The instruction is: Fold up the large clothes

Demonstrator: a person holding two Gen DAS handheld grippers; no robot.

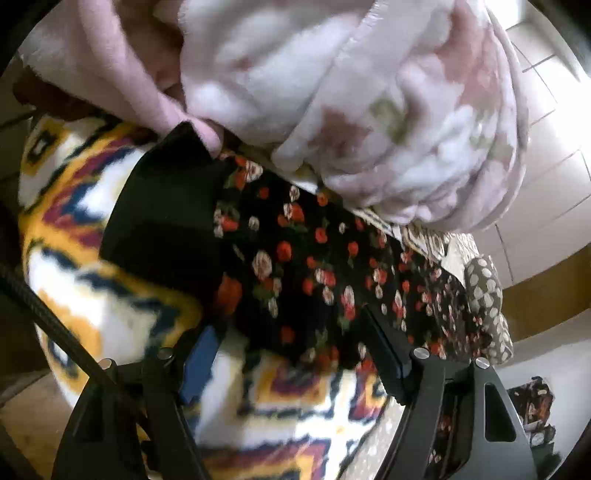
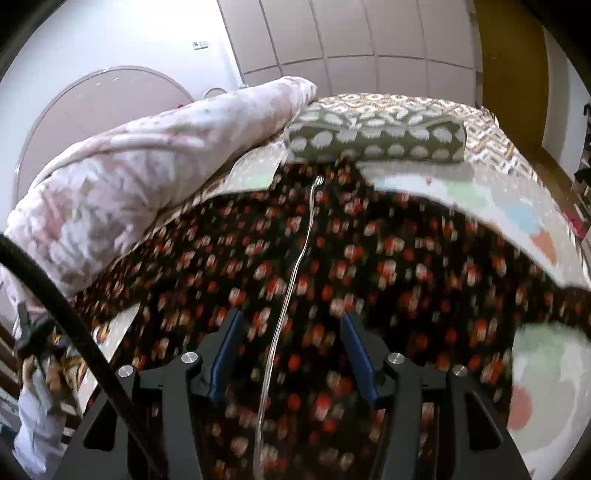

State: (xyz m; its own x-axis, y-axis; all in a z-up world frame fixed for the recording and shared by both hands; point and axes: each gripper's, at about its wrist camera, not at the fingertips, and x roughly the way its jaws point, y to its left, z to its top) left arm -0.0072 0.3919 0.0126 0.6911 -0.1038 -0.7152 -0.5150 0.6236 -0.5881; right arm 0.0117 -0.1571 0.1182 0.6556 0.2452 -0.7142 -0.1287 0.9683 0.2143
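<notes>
A black garment with red and white flowers (image 2: pixel 369 251) lies spread on the bed, with a thin silver zipper line (image 2: pixel 295 266) running down its middle. My right gripper (image 2: pixel 291 325) is open just above it, the blue-padded fingers (image 2: pixel 225 354) straddling the zipper line. In the left wrist view the same floral garment (image 1: pixel 295 258) lies beside a colourful patterned blanket (image 1: pixel 110 288). My left gripper (image 1: pixel 288 354) is open over the garment's near edge, with cloth lying between its fingers.
A pink fluffy blanket (image 2: pixel 129 166) is heaped at the left of the bed and also shows in the left wrist view (image 1: pixel 351 92). A grey spotted pillow (image 2: pixel 373 140) lies at the head. The patterned sheet (image 2: pixel 517 214) shows at right. Wardrobe doors (image 2: pixel 369 33) stand behind.
</notes>
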